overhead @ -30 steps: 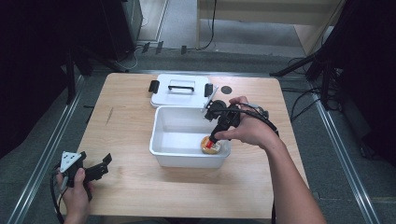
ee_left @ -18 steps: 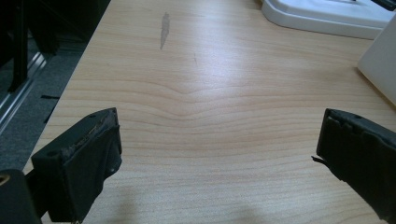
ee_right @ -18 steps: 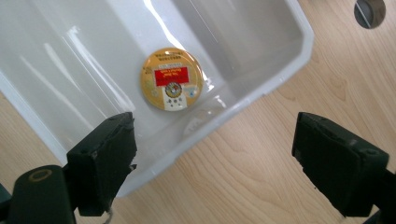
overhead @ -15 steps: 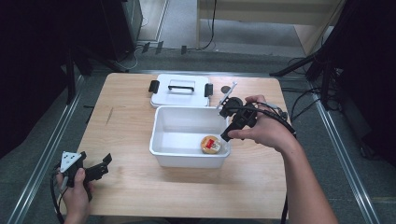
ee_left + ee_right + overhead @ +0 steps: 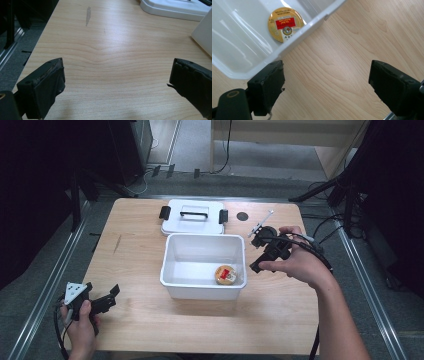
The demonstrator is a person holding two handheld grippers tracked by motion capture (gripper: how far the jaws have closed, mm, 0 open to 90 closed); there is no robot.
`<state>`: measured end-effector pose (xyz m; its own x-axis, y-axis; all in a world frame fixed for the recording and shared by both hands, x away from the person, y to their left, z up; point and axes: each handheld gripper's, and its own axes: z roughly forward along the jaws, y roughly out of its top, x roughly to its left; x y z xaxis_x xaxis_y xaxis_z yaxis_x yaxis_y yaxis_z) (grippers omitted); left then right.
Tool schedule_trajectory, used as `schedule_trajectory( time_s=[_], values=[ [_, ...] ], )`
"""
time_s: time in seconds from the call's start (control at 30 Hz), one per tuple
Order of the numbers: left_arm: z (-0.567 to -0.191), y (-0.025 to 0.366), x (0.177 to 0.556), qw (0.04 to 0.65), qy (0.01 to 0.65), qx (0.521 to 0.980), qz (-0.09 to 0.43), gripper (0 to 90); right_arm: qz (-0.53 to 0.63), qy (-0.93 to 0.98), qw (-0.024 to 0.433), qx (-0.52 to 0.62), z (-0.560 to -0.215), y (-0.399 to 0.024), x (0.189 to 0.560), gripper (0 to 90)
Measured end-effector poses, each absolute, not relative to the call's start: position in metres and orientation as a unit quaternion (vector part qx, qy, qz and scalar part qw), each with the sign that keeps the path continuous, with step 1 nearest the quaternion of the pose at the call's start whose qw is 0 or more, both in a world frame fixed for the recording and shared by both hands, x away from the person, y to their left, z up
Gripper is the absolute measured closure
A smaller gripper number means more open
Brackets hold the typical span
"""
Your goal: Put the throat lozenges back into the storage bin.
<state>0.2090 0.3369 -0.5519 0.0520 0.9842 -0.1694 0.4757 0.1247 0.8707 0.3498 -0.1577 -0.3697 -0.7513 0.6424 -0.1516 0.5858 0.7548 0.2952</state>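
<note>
A white plastic bin (image 5: pixel 204 289) stands in the middle of the wooden table (image 5: pixel 140 250). Flat on its floor, near the right front corner, lies a round yellow tin with a red label (image 5: pixel 226 274). My right gripper (image 5: pixel 258 255) hangs just outside the bin's right wall, above bare wood. Its jaws have just been opening and stand open with nothing between them. In the right gripper view (image 5: pixel 325 77) the tin (image 5: pixel 286 24) lies beyond the bin's rim (image 5: pixel 307 27). My left gripper (image 5: pixel 107 299) rests open and empty near the table's front left corner (image 5: pixel 117 75).
The bin's white lid with a black handle and clips (image 5: pixel 192 222) lies flat behind the bin. A small black disc (image 5: pixel 242 216) and a thin white stick (image 5: pixel 262 224) lie at the back right. Metal rails run along both sides of the table.
The right gripper has come up out of the bin and moved right, past its wall, leaving the tin on the bin floor. The left gripper has stayed in place.
</note>
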Motion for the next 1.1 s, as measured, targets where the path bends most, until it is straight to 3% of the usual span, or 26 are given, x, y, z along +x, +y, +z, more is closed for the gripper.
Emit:
schedule_trajectory(
  time_s=[1.1],
  values=[
    [-0.552, 0.337, 0.209, 0.422, 0.619, 0.589, 0.302, 0.4, 0.139, 0.899, 0.132, 0.394, -0.416, -0.239, 0.327, 13.8]
  ],
)
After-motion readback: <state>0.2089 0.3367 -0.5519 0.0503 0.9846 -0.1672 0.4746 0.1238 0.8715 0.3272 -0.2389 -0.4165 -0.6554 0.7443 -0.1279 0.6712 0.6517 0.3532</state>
